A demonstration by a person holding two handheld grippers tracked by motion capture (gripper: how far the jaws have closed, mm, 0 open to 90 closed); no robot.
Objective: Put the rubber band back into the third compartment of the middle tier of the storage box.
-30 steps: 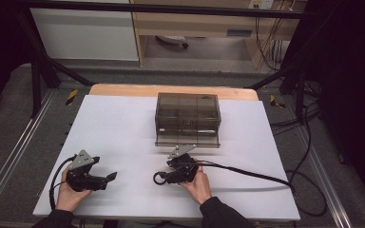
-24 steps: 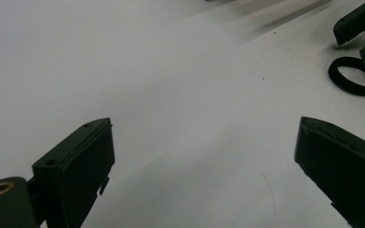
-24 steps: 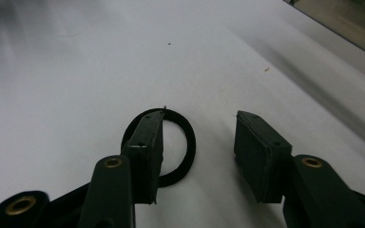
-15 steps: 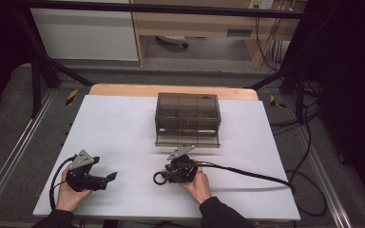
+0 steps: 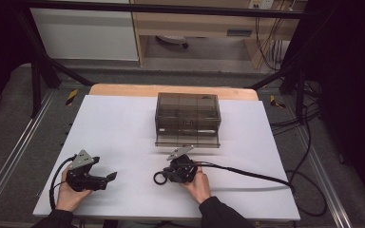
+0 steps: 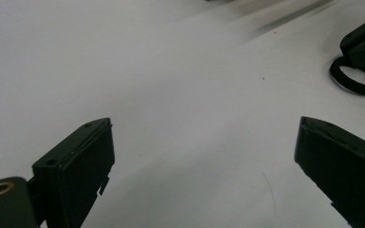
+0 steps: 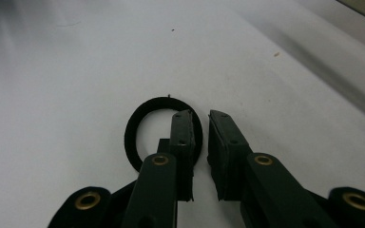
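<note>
Right tool (image 7: 199,118) has just been closing its jaws, now almost together with one slim gap left. One jaw sits inside the black ring (image 7: 138,124), the other outside, so the ring's band lies between them at the tips. From the right gripper view the pads look close on the band, but I cannot tell for sure if they press it yet; looks like a pinch on the rim. In the high view the ring (image 5: 160,178) lies flat on the white counter (image 5: 123,123), at the tip of the right tool (image 5: 168,176), not lifted. Both hands keep still, so the only change is the jaw closing. Judgement: this is the grasp step, the lift comes next. Left tool (image 5: 109,176) rests on the counter well off to the side, jaws wide apart with nothing between them; its view shows the ring (image 6: 356,78) far ahead. A smoky plastic box (image 5: 187,118) stands beyond the right tool, probably where the ring goes. Risk: thin band slips out of the tips.
</note>
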